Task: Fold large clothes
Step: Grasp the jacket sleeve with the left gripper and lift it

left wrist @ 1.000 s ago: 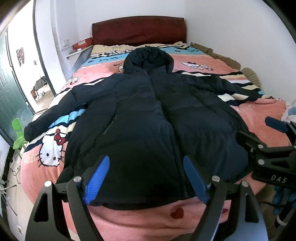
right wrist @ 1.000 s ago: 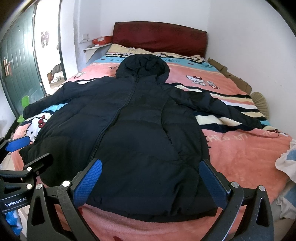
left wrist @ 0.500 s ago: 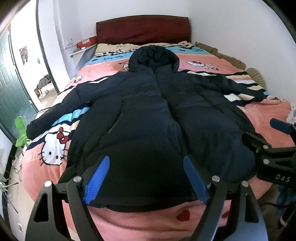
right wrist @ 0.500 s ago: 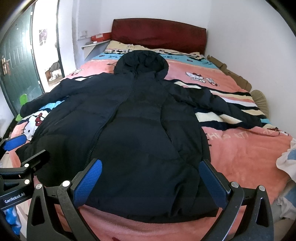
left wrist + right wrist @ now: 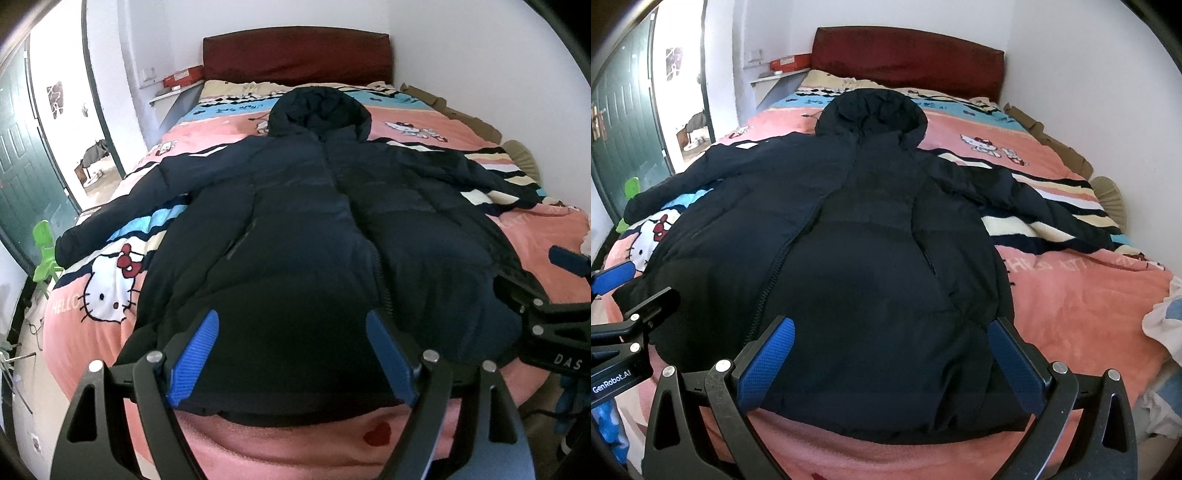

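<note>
A dark navy hooded puffer jacket [image 5: 314,236] [image 5: 871,243] lies flat, front up, on the pink patterned bed [image 5: 535,236], hood toward the headboard and both sleeves spread out to the sides. My left gripper [image 5: 291,354] hovers open just over the jacket's hem, left of the zipper, with nothing between its blue pads. My right gripper [image 5: 890,362] is open too, above the hem on the jacket's right half. In the left wrist view the right gripper [image 5: 554,295] shows at the right edge; in the right wrist view the left gripper [image 5: 620,295] shows at the left edge.
A dark red headboard [image 5: 295,55] stands at the far end, with a white wall along the right. A green door [image 5: 22,177] and an open doorway are on the left, beside a green plastic stool [image 5: 46,251]. Light-coloured clothing [image 5: 1163,317] lies at the bed's right edge.
Both grippers have moved forward and lower toward the jacket's hem, which now fills more of each view. Both stayed open.
</note>
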Demonstrator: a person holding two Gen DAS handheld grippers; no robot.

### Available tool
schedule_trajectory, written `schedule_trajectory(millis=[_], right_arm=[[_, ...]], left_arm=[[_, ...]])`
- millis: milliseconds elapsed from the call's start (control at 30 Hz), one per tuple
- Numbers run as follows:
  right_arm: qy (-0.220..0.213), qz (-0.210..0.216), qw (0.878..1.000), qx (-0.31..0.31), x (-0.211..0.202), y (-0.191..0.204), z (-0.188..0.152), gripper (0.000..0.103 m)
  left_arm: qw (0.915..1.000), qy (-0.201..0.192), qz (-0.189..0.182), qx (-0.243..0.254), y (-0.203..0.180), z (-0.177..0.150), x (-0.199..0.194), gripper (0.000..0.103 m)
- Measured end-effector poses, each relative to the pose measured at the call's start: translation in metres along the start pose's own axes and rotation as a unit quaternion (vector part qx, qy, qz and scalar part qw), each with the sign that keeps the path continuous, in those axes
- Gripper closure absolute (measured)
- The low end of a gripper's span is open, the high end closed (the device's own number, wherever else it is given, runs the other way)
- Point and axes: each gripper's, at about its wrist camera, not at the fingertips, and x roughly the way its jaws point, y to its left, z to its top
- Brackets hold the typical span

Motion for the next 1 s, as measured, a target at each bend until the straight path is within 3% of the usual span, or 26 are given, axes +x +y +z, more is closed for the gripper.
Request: schedule_trajectory(millis=[367, 600, 800, 1000], right_arm=[[0.004, -0.023, 1.0, -0.007, 0.003, 0.003, 0.005, 0.001], [0.006, -0.051, 0.999, -0.007, 0.005, 0.001, 0.016, 0.001], [0.003, -0.054, 0.998, -0.011, 0.002, 0.006, 0.037, 0.001], [0.008, -0.036, 0.999, -0.012, 0.008, 0.021, 0.056, 0.001]], left_arm=[[0.9982, -0.034, -0.044, -0.023, 0.01, -0.005, 0.0, 0.021], [0.9954, -0.018, -0.079, -0.05, 0.037, -0.003, 0.009, 0.021], [0.985, -0.015, -0.13, -0.113, 0.096, 0.002, 0.022, 0.021], [0.97, -0.02, -0.115, -0.213, 0.189, 0.015, 0.042, 0.021]])
